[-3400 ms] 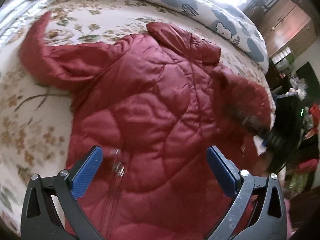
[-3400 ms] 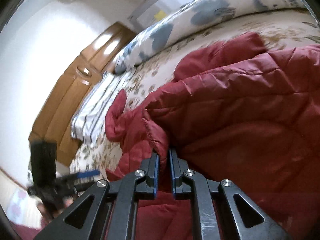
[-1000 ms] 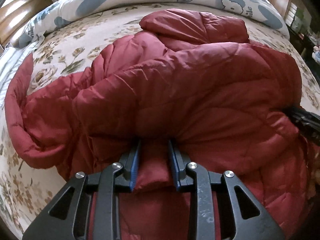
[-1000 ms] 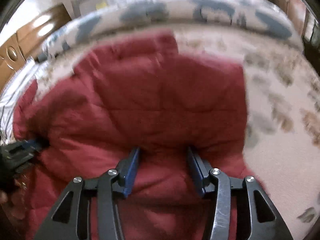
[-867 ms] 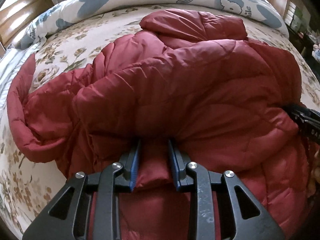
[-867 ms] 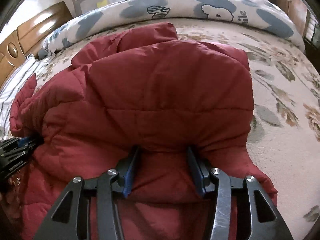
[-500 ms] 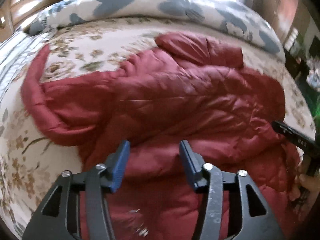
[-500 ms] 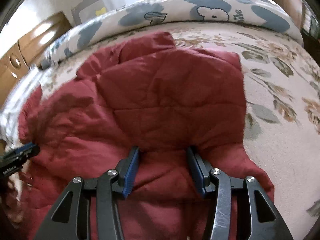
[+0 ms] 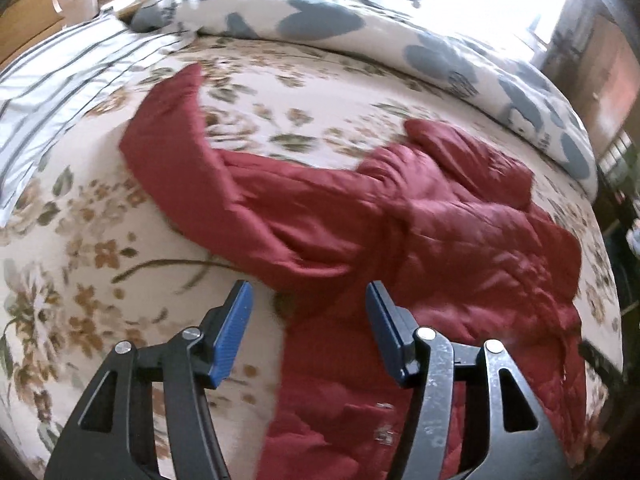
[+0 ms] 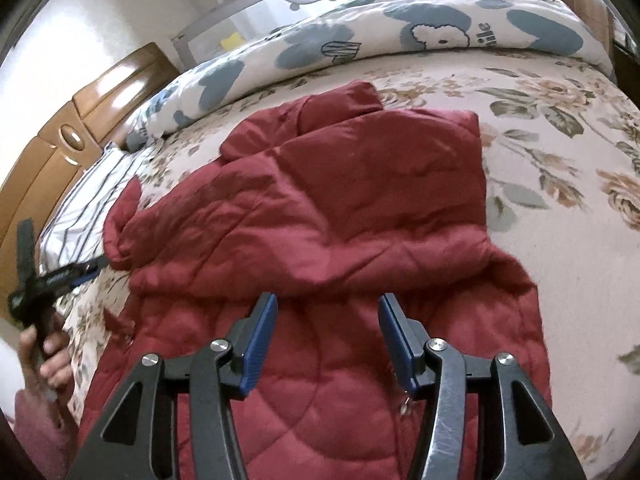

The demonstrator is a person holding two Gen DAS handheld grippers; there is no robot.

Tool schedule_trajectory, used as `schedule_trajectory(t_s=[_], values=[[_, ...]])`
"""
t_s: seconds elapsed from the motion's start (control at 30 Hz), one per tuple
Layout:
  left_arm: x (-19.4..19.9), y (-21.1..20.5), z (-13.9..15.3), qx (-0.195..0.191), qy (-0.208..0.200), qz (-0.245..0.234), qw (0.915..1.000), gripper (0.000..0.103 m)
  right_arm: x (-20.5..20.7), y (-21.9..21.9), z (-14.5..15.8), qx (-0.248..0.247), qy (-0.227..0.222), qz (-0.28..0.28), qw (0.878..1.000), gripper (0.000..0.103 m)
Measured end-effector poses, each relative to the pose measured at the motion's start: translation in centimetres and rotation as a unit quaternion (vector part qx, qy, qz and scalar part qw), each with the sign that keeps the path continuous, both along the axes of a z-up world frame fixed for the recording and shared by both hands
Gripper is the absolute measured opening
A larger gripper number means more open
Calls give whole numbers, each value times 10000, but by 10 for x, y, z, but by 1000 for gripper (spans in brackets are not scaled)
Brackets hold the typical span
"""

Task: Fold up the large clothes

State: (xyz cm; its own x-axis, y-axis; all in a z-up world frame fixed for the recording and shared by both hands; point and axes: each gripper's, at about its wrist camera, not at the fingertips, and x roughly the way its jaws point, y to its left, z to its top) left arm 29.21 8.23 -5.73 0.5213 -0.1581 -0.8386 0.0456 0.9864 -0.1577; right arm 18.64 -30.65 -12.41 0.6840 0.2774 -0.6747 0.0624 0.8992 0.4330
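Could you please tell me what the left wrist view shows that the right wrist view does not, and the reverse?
Only the left wrist view shows the jacket's long sleeve stretched out over the bedspread, and the left gripper seen from behind with nothing between its fingers. Only the right wrist view shows the folded-over panel lying flat on the jacket's body, the hand holding the left gripper, and the right gripper, open. Both show the red jacket, the blue-patterned quilt, the striped pillow and the wooden headboard.
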Motion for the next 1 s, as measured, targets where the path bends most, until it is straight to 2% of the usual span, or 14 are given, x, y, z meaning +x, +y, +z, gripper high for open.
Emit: schedule_trajectory(t_s=[0.23,0.37,0.47,0.63,0.8,0.83,0.87,0.9,0.93,1.0], values=[[23,38,3,-125,82,460,9988,58,-17,14,4,-46,-7,252,9997,58],[37,51,8,-22,12,683,9977,72,-22,18,8,-24,-21,314,9995,58],[56,56,10,188,-14,768,9969,75,-27,19,9,94,-16,340,9994,58],[117,70,5,591,137,982,9933,76,-46,24,15,195,-90,373,9991,58],[171,80,-18,1427,387,1297,9805,76,-69,26,16,393,-147,353,9985,58],[178,82,-24,1447,474,1271,9801,67,-71,26,16,400,-153,354,9985,58],[182,83,-28,1462,521,1262,9798,37,-74,26,17,402,-163,355,9984,58],[185,85,-32,1411,587,1222,9807,25,-76,25,17,403,-169,355,9984,58],[186,85,-35,1298,631,1156,9828,16,-78,24,17,405,-167,340,9985,58],[180,81,-31,1324,425,1114,9840,10,-79,22,17,435,-175,300,9985,58]])
